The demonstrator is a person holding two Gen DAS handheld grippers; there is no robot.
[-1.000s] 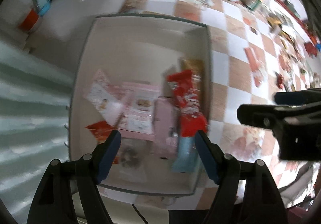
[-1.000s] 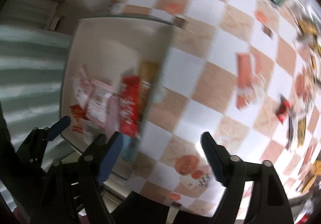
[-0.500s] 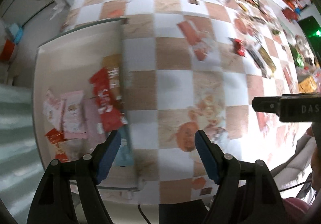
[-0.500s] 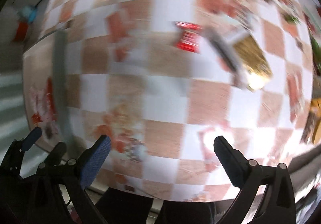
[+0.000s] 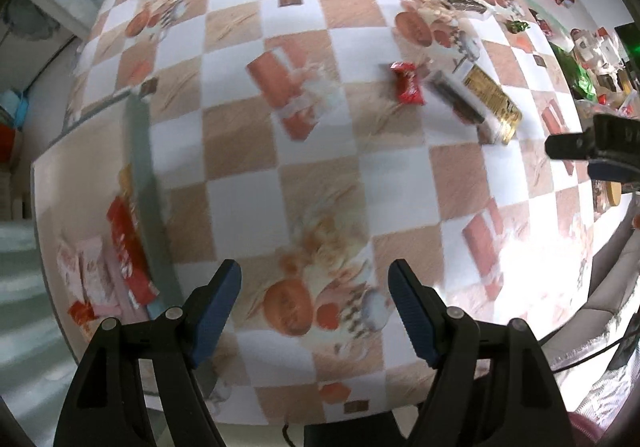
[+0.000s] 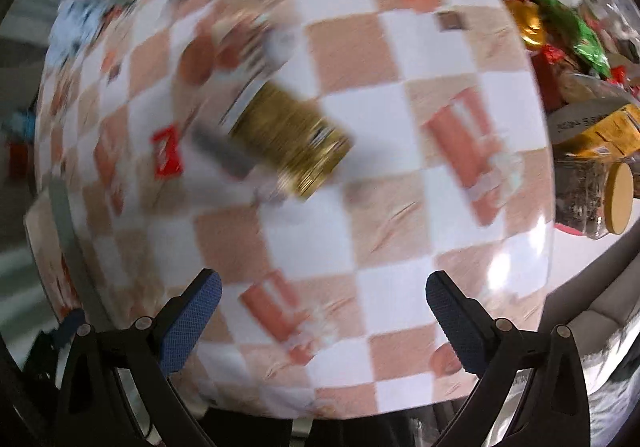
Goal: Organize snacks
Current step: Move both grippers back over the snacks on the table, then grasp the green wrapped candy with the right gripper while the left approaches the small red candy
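Tongs, left (image 5: 314, 307) and right (image 6: 322, 321), were both released and empty; I should centre on the gold packet (image 6: 290, 145) before clenching.

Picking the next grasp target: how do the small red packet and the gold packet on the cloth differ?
The red packet is small and matte red; the gold packet is longer and shiny. The red packet lies alone on the tablecloth; the gold packet lies against a dark grey packet. Both lie flat outside the tray.
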